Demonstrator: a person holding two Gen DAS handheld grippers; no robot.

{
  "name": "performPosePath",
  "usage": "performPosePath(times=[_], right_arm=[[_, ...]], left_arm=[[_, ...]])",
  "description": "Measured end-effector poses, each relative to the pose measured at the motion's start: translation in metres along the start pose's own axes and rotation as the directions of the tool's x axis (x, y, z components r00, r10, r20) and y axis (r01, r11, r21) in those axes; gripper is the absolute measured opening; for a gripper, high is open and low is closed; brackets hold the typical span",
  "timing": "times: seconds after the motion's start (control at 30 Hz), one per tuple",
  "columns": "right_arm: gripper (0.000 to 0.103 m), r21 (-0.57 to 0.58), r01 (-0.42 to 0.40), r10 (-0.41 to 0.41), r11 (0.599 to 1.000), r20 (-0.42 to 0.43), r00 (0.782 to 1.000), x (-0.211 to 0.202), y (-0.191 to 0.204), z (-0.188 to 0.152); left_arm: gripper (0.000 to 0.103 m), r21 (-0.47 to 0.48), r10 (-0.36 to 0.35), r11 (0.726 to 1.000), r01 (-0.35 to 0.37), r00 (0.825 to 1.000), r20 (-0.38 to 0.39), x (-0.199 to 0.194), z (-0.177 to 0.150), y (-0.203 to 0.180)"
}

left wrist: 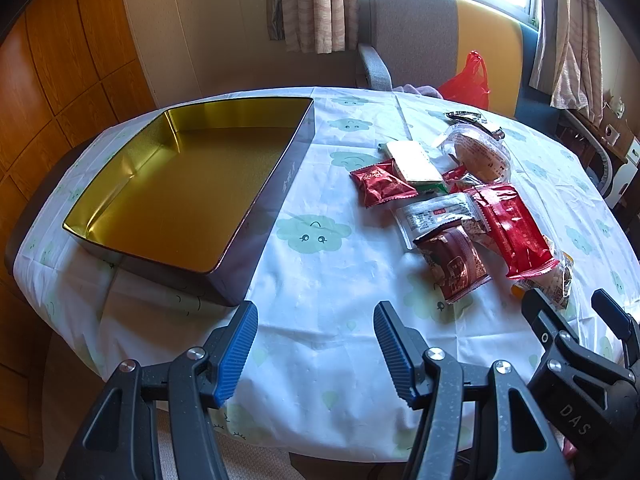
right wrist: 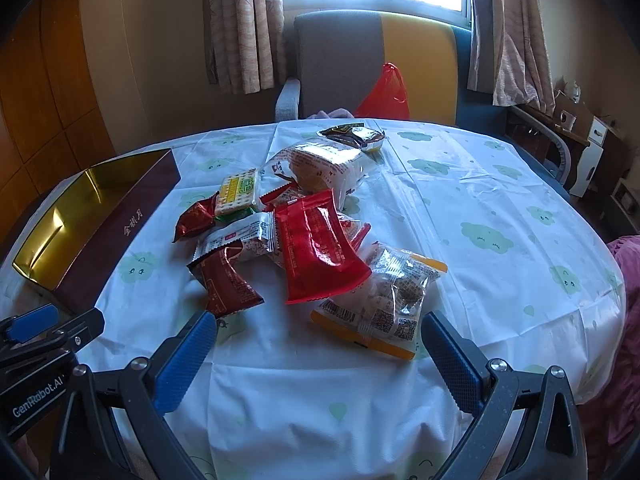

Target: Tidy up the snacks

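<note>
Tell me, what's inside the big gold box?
Nothing yet! The gold box shows only its shiny bare bottom. All the snacks lie in a pile beside it on the tablecloth. Only a strip behind its near wall is hidden.

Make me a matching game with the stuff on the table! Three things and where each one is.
Things:
1. gold tin
2. yellow-edged clear packet
3. black-and-gold packet

Places:
A. far side of the table, near the chair
B. left side of the table, empty
C. closest to the right gripper

Pairs: 1-B, 2-C, 3-A
</note>
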State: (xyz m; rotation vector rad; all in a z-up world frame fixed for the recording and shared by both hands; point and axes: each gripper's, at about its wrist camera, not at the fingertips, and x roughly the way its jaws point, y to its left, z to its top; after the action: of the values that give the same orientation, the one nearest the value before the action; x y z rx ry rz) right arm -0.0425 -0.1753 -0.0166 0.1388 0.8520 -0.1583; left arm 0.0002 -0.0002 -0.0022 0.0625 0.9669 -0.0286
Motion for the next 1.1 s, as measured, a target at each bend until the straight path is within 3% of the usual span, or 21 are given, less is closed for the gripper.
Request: performPosePath(times=[0.67, 1.1], right_arm=[[0.103, 0.006, 0.011, -0.011, 1.0, 0.008, 1.0, -0.001, -0.004, 0.003], [0.103, -0.021, 0.027, -0.027, 0.999, 0.042, 0.999, 0.003, -0.016, 0.009]], left_arm=[[0.062, -0.003, -0.004, 1.0, 0.004, 1.0, -0.009, 0.006, -0.001, -0.001], [0.062, -0.011, -0.041, 0.999, 0.04, 0.997, -0.07, 0.01, -0.002, -0.001]])
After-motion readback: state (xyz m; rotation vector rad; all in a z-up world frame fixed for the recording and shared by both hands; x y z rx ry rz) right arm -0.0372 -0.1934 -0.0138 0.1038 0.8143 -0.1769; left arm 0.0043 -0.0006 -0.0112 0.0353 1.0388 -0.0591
